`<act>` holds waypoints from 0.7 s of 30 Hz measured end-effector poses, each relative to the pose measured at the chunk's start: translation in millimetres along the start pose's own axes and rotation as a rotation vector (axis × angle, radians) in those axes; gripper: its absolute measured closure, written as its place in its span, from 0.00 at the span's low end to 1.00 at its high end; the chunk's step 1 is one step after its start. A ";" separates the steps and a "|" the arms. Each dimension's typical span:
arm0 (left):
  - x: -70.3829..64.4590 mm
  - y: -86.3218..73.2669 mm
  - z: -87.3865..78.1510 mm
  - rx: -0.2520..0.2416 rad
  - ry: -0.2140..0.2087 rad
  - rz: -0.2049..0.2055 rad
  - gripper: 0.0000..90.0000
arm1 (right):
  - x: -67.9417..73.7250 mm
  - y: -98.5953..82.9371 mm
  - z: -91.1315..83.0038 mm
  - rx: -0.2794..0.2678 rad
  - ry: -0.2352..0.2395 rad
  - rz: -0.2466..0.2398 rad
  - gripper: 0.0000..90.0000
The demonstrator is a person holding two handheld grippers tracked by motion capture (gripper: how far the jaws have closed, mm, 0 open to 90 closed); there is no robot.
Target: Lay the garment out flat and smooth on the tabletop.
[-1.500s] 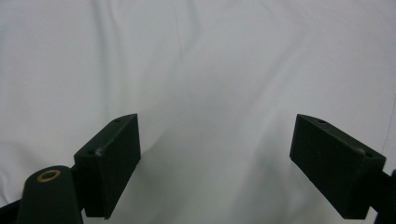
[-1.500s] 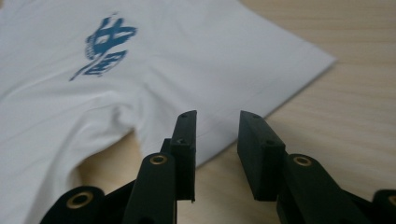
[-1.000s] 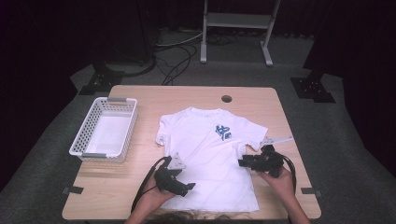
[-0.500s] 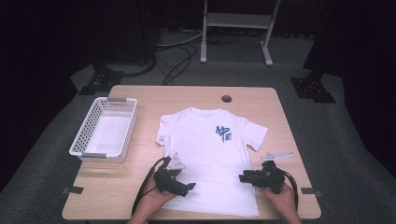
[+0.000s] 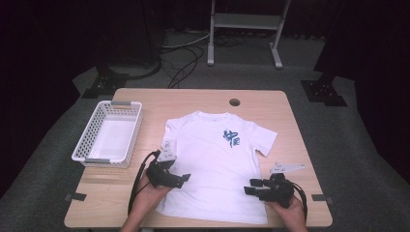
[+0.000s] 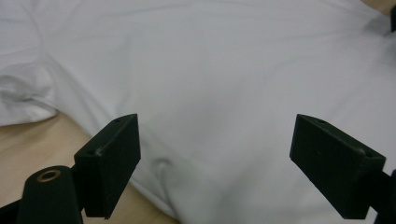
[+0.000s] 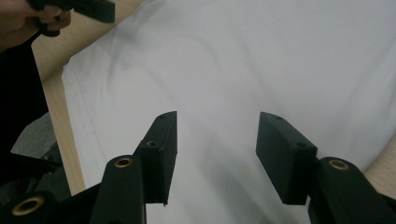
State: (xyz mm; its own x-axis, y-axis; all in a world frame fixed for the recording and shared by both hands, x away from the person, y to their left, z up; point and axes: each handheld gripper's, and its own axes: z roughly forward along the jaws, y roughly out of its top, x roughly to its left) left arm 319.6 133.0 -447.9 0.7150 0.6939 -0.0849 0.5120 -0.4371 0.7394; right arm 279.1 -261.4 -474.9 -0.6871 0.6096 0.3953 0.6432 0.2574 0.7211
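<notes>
On one table point(image 5: 295, 125), one white T-shirt point(image 5: 212, 164), two grippers, left point(image 5: 183, 179), right point(image 5: 247, 189), seemingly both open

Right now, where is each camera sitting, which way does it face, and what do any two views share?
High view: above the person's table edge, facing forward and down; shows both hands, the left gripper, the right gripper.
Left gripper view: rides that gripper, facing the white T-shirt; its open jaws show.
Right gripper view: faces the shirt's hem; open jaws show.
Shared: all show the shirt on the table.
</notes>
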 end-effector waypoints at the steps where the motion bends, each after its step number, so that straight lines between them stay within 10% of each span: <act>1: 4.8 1.2 -0.7 0.000 0.005 -0.010 0.18 | 1.3 0.1 -0.2 0.003 0.001 -0.009 0.53; 21: 101.2 43.8 19.7 0.007 0.092 -0.232 0.37 | 5.0 -6.5 8.3 0.065 0.014 -0.039 0.44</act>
State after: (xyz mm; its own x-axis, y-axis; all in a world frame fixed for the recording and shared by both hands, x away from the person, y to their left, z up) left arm 423.7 172.7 -437.2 0.5319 0.8252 -0.1900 0.6609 -0.2644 0.7024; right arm 274.4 -253.8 -482.3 -0.7164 0.5880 0.3756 0.6361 0.3293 0.6978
